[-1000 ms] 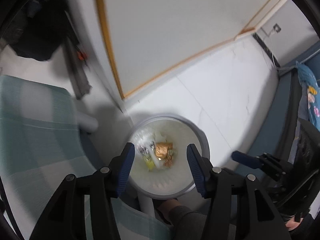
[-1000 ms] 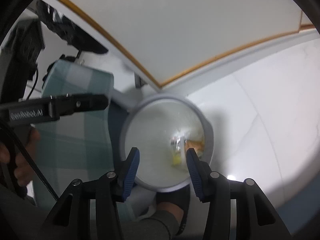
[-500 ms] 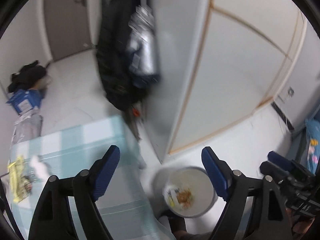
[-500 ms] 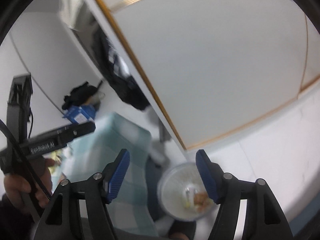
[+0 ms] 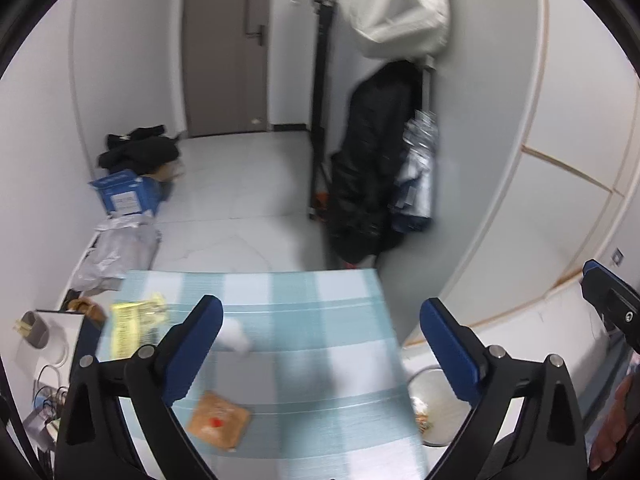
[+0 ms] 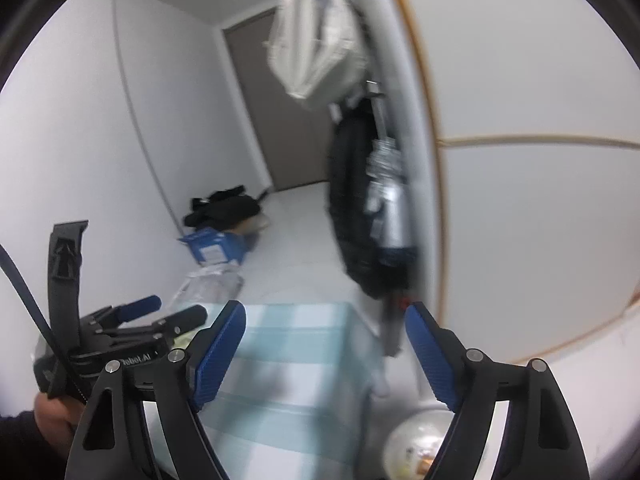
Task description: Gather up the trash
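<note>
**Both grippers empty, looking back at the table for the next piece**

My left gripper (image 5: 320,334) stood wide apart with nothing between its blue pads, its jaws having just been opening; my right gripper (image 6: 326,344) was the same, spread and empty, also just opened wider. I judged that both were free for another pick.

The trash still to collect lay on the checked tablecloth (image 5: 320,320) in front of me. An orange-brown packet (image 5: 218,420) sat nearest, flat, just inside my left finger (image 5: 192,352). A white crumpled piece (image 5: 234,338) lay a little further in, just beside that finger's tip. A yellow wrapper (image 5: 136,326) lay toward the cloth's left edge, blurred, so I could not read it.

The bin (image 5: 438,408) stood on the floor beside the table's right edge, low and close, I supposed so that a short swing would carry each piece over. Some scraps showed inside it. From the right wrist, the bin (image 6: 416,440) sat beneath the right finger.

Beyond the table were a blue box (image 5: 128,194), dark clothes (image 5: 138,150) and a door (image 5: 224,48), well apart.
</note>
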The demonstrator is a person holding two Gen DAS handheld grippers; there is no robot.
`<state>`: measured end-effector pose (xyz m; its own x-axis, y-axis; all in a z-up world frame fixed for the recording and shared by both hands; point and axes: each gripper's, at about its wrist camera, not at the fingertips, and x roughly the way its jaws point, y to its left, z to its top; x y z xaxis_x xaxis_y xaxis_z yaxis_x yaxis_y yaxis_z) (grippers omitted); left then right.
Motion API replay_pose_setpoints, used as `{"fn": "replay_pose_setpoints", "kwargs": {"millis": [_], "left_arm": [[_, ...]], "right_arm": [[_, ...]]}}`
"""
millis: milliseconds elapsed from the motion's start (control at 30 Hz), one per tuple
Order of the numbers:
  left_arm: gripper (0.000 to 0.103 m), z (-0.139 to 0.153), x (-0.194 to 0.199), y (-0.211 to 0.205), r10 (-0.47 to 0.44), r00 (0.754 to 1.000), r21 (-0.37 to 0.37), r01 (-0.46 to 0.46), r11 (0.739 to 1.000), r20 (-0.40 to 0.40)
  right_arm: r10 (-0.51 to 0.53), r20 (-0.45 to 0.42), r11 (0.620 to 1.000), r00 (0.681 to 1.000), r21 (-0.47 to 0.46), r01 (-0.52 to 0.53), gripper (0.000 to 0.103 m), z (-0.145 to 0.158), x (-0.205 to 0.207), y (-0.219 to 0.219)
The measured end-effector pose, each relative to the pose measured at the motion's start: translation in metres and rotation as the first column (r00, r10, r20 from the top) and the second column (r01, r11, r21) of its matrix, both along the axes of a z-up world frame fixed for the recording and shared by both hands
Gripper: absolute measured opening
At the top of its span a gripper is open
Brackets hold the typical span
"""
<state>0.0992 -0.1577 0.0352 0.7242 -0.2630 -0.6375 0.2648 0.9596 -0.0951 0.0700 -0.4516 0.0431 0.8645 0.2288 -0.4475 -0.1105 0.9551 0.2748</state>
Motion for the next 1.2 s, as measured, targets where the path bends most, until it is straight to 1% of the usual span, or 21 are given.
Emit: {"fn": "replay_pose_setpoints", "kwargs": {"millis": [67, 233, 333, 400, 533, 733, 767, 867, 1033, 1067, 1200], "left_arm": [[0.098, 0.001, 0.001, 0.011, 0.024, 1.0, -0.004, -0.024, 1.0, 0.005], [0.098, 0.001, 0.001, 0.043, 0.09, 0.996, -0.015, -0.09, 0.996, 0.016], [0.099, -0.004, 0.001, 0.057, 0.119, 0.993, -0.012, -0.118, 0.993, 0.015], [0.099, -0.008, 0.003, 0.071, 0.143, 0.99, -0.012, -0.143, 0.99, 0.011], [0.099, -0.018, 0.007, 0.091, 0.174, 0.985, -0.016, -0.174, 0.985, -0.009], [0.099, -0.04, 0.018, 0.121, 0.211, 0.975, -0.035, -0.214, 0.976, -0.066], [0.099, -0.043, 0.021, 0.124, 0.211, 0.975, -0.034, -0.214, 0.976, -0.073], [0.099, -0.056, 0.027, 0.132, 0.204, 0.973, -0.036, -0.209, 0.977, -0.103], [0.099, -0.078, 0.036, 0.143, 0.147, 0.97, -0.047, -0.159, 0.986, -0.195], [0.099, -0.085, 0.039, 0.143, 0.131, 0.966, -0.045, -0.144, 0.989, -0.221], [0.099, -0.102, 0.043, 0.14, 0.084, 0.956, -0.033, -0.097, 0.995, -0.281]], "right_arm": [[0.028, 0.008, 1.0, 1.0, -0.011, -0.028, 0.083, -0.002, 0.008, 0.021], [0.098, 0.02, 0.994, 0.995, -0.04, -0.097, 0.086, 0.006, 0.018, 0.066], [0.133, 0.028, 0.989, 0.991, -0.062, -0.131, 0.089, 0.008, 0.023, 0.091], [0.152, 0.025, 0.986, 0.988, -0.068, -0.15, 0.09, 0.005, 0.033, 0.106], [0.186, 0.019, 0.98, 0.982, -0.072, -0.185, 0.09, 0.0, 0.044, 0.13], [0.223, 0.001, 0.972, 0.975, -0.083, -0.222, 0.093, -0.013, 0.065, 0.162], [0.227, 0.0, 0.971, 0.974, -0.084, -0.226, 0.095, -0.016, 0.07, 0.166], [0.24, -0.002, 0.967, 0.971, -0.085, -0.239, 0.096, -0.023, 0.083, 0.178], [0.26, -0.028, 0.96, 0.965, -0.103, -0.262, 0.097, -0.037, 0.106, 0.198], [0.266, -0.035, 0.958, 0.963, -0.104, -0.268, 0.097, -0.04, 0.111, 0.201], [0.283, -0.038, 0.952, 0.958, -0.105, -0.286, 0.097, -0.045, 0.129, 0.213]]}}
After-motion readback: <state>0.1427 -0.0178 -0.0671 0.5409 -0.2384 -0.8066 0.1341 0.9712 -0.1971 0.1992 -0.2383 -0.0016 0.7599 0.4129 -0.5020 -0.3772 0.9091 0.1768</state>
